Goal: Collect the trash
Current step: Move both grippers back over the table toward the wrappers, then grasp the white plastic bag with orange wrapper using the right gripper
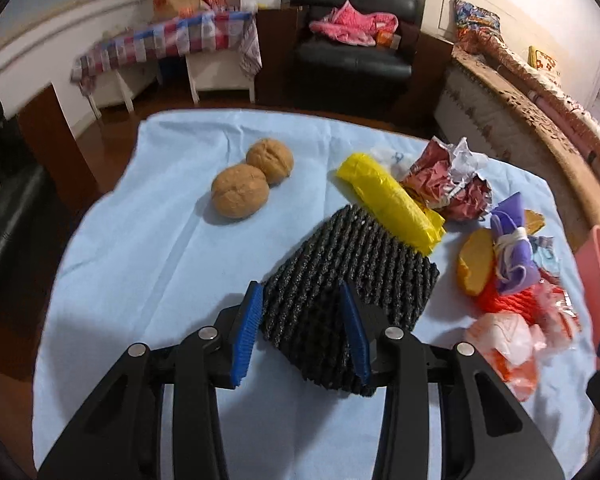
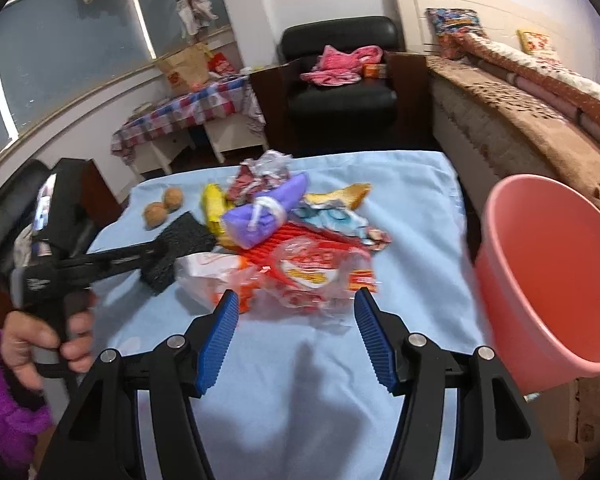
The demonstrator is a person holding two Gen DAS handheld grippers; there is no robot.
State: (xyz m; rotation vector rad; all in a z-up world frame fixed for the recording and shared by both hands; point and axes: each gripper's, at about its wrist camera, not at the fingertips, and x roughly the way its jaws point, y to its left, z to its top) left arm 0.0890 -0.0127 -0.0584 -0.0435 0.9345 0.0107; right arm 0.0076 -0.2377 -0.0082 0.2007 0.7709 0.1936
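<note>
Trash heap overlaps, partly hidden.

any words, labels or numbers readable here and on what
None can be read.
clear wrapper: red and yellow print, blurred.
brown paper bag: red mark, too small.
crumpled foil wrapper: print creased, illegible.
left gripper body: pale marking, blurred.
</note>
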